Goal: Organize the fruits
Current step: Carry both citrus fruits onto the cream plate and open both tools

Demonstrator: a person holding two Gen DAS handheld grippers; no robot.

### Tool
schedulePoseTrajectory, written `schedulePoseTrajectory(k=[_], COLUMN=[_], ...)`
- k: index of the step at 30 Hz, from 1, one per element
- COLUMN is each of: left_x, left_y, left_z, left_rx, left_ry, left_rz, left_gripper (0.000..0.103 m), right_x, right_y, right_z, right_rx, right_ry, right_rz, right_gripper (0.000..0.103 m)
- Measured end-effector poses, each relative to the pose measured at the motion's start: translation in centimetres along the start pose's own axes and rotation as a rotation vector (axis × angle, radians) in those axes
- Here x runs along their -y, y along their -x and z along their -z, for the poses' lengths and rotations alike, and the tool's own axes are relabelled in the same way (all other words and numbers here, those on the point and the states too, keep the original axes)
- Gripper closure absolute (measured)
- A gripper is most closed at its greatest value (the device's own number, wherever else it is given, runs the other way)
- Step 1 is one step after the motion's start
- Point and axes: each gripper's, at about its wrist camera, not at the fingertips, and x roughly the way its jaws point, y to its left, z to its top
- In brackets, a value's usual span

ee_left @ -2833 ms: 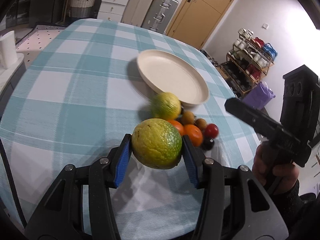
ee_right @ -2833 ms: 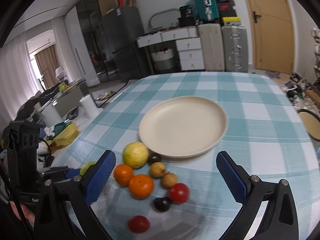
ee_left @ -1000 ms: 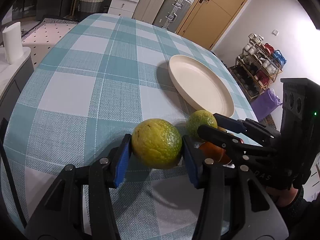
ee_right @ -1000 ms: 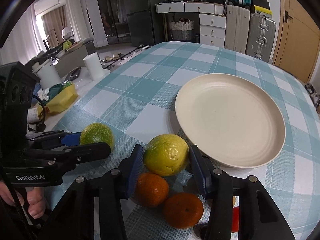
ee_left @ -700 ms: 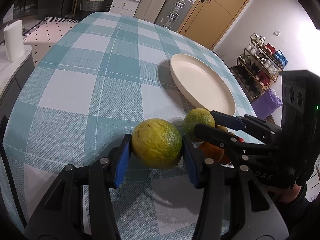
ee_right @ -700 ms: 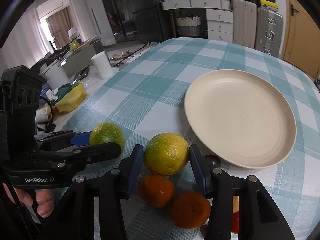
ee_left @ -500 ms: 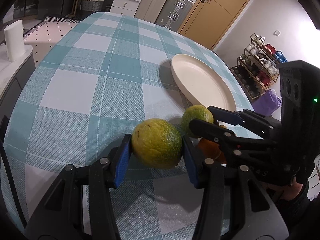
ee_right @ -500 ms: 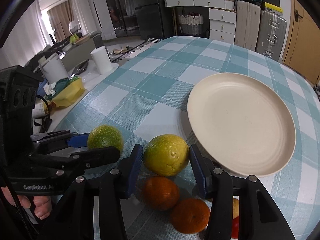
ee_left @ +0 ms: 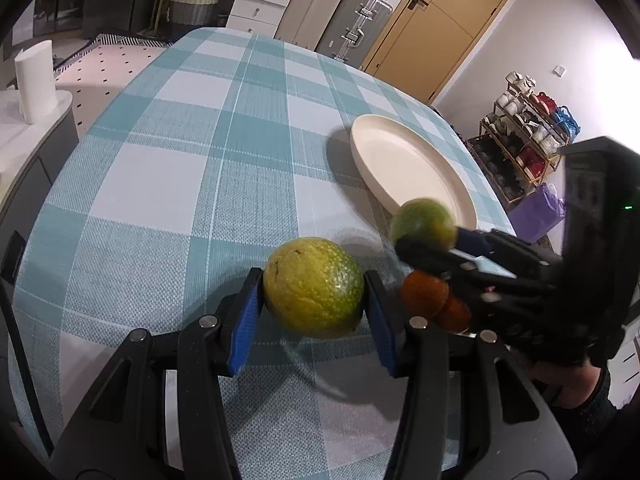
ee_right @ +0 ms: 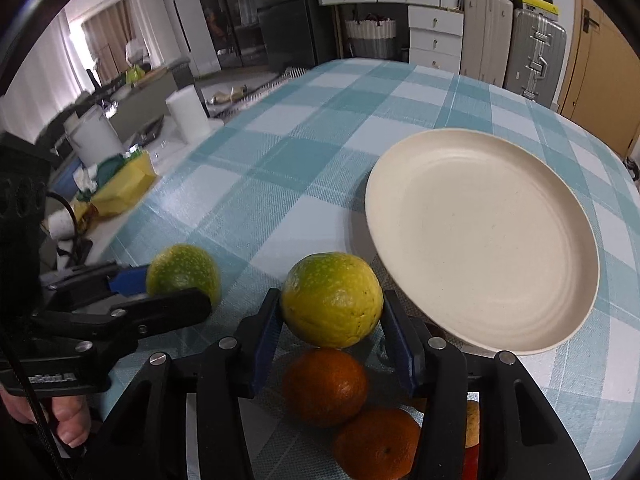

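My left gripper is shut on a yellow-green citrus and holds it above the checked tablecloth. My right gripper is shut on a second yellow-green citrus, lifted above two oranges near the rim of the empty cream plate. In the left wrist view the right gripper holds its citrus in front of the plate. In the right wrist view the left gripper and its citrus are at the lower left.
More small fruits, one red, lie half hidden under my right gripper. A paper roll and yellow packet sit on a side counter left of the table. A shelf and suitcases stand beyond the table.
My right gripper has lifted its citrus off the table and carried it toward the plate. My left gripper still holds its citrus, moved only slightly.
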Motion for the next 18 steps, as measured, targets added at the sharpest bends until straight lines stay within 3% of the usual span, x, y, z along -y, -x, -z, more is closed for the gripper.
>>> schedulePoseTrajectory(k=[7,18], left_x=[2.0,7.8], left_y=[-0.3,-4.9], left_z=[-3.1,-11.5], left_rx=[0.017,-0.001], left_ry=[-0.057,-0.156], left_rz=[0.008,0.059], left_gripper=[0.056,0.056], right_x=[1.6,9.5], right_y=[3.9,7.2], right_z=[-0.9,-4.0], right_rx=[0.147,0.230], right_ry=[-0.029,-0.132], right_rz=[-0.046,-0.081], right_gripper=[0.053,0.053])
